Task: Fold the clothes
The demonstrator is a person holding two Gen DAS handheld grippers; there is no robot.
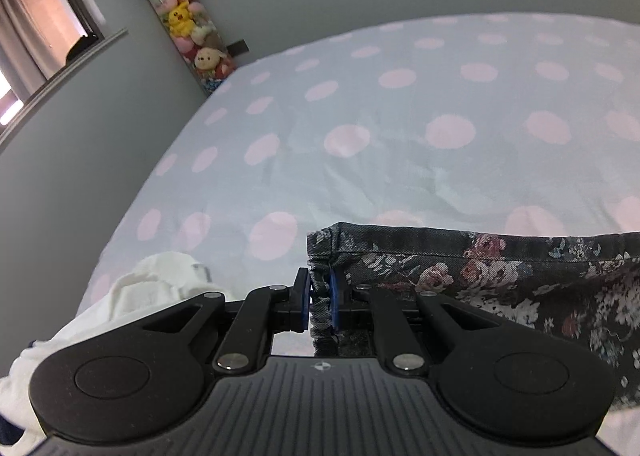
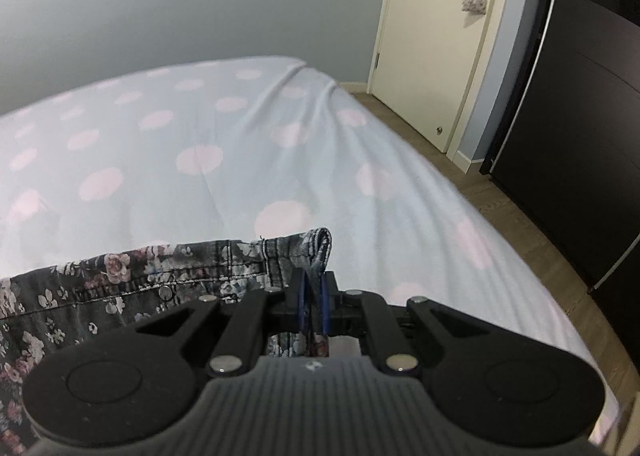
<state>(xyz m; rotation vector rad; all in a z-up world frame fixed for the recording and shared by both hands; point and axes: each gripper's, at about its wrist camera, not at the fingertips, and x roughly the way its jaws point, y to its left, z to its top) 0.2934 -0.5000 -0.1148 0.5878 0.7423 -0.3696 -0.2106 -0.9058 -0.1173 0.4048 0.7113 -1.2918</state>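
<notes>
A dark floral denim garment (image 1: 500,276) is held up over the bed, stretched between both grippers. In the left wrist view my left gripper (image 1: 319,296) is shut on the garment's left corner, the hem pinched between its blue pads. In the right wrist view my right gripper (image 2: 314,306) is shut on the garment's (image 2: 132,276) right corner, where the waistband with a metal rivet folds over above the fingers. The top edge runs nearly straight between the two grips. The lower part of the garment is hidden behind the gripper bodies.
The bed (image 1: 400,136) wears a pale blue sheet with pink dots. A crumpled white garment (image 1: 152,288) lies by its left near corner. A tube of plush toys (image 1: 184,20) leans on the wall. A door (image 2: 436,36), a dark wardrobe (image 2: 580,116) and wooden floor stand to the right.
</notes>
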